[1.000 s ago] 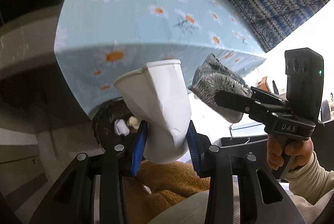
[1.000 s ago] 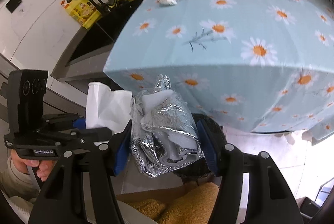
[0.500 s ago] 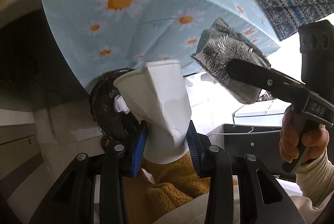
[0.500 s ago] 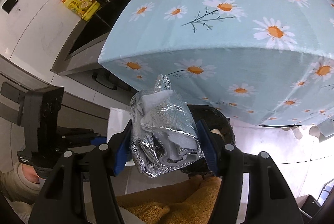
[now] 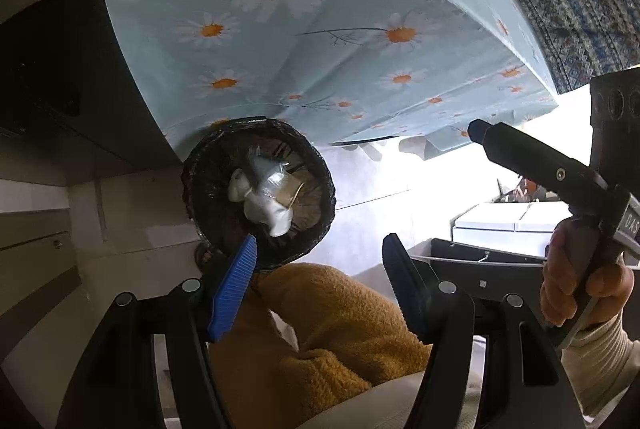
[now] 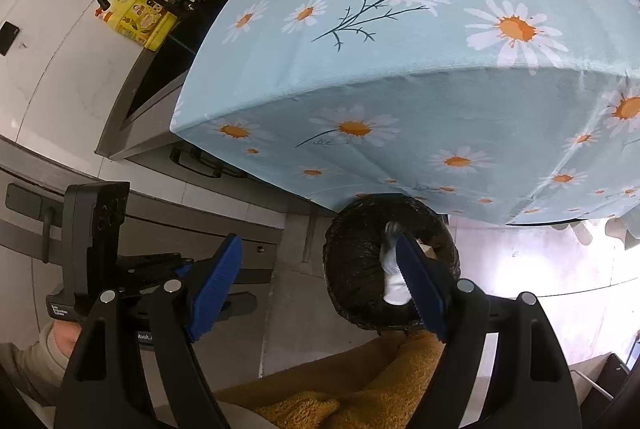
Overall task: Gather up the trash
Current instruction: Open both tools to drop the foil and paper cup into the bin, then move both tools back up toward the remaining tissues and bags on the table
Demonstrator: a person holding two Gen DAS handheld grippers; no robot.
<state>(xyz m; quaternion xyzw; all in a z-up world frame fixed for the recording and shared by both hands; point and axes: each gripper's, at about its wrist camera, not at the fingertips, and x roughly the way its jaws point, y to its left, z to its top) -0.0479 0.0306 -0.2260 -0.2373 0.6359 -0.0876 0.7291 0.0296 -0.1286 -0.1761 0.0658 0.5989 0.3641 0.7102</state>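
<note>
The daisy-print tablecloth [image 6: 420, 77] hangs over the table's near edge across the upper half of both views. Its hem ends just above the black trash bin [image 5: 258, 195], which sits at centre left of the left wrist view with bare pale floor open to its right. White crumpled trash [image 5: 266, 195] lies inside the bin. The left gripper [image 5: 320, 293] at lower centre has its jaws opening, nothing between them. The right gripper [image 6: 320, 289] is likewise opening and empty, its right finger overlapping the bin's mouth.
</note>
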